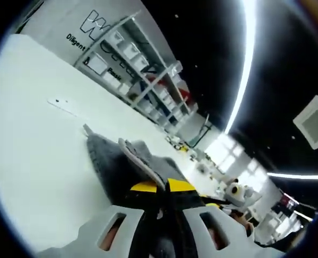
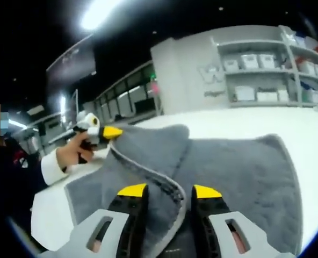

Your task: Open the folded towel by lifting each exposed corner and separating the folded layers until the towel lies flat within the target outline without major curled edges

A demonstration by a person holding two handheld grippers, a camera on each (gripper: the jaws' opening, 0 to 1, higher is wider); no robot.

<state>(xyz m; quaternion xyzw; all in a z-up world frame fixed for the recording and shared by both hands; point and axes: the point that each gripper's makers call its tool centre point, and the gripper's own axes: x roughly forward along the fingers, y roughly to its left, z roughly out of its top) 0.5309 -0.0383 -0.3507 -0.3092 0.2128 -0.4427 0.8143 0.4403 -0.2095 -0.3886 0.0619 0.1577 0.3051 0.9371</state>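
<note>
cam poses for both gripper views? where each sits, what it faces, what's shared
Left gripper view: rides the left gripper, rolled hard, facing along the white table toward shelving; jaws shut on a grey towel fold.
Right gripper view: rides the right gripper, facing across the towel; jaws straddle a raised edge; the person's hand shows at left.
Shared: towel, table, shelving.

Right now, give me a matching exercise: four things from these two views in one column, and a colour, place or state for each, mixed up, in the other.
Column one:
1. towel
2. left hand-held gripper
3. right hand-held gripper
4. shelves

Column two:
A. against the far wall, holding white bins
B. grey, partly folded on the white table
C. jaws apart, a raised towel edge running between them
D. pinching a towel corner, held by a person's hand

Pairs: 1-B, 2-D, 3-C, 4-A
</note>
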